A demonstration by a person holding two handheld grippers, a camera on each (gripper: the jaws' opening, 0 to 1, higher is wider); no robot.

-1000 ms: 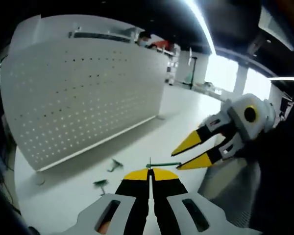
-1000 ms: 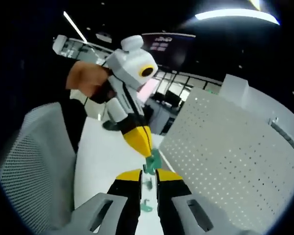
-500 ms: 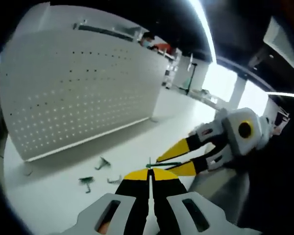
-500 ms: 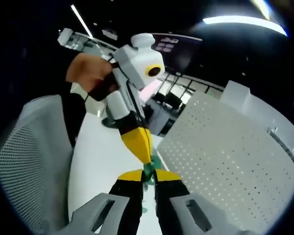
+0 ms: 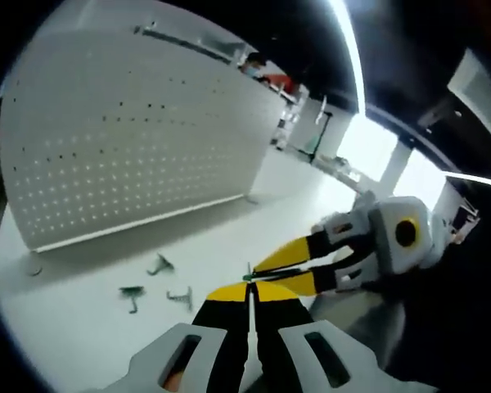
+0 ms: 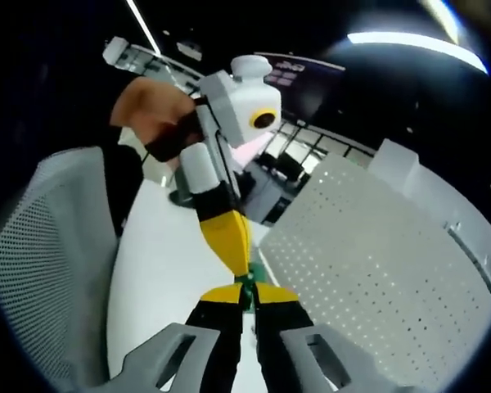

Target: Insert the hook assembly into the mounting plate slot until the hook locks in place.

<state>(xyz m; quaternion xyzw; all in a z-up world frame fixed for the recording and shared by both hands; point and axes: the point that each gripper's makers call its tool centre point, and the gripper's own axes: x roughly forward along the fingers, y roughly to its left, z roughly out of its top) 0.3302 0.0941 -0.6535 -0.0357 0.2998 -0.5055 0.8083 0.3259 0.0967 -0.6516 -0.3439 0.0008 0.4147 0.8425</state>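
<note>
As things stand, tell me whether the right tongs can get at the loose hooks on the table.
Probably not yet. The right tongs are closing around the green hook held by the left tongs. The loose hooks lie unobstructed on the white table.

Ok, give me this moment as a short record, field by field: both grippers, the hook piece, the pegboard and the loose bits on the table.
left gripper: jaws shut on green hook
right gripper: jaws closing around the same green hook, from the right of the left gripper view
pegboard: white, perforated, upright on the table, apart from both grippers
loose hooks: three small green pieces lying on the table before the pegboard
chair: mesh back, beside the table
</note>
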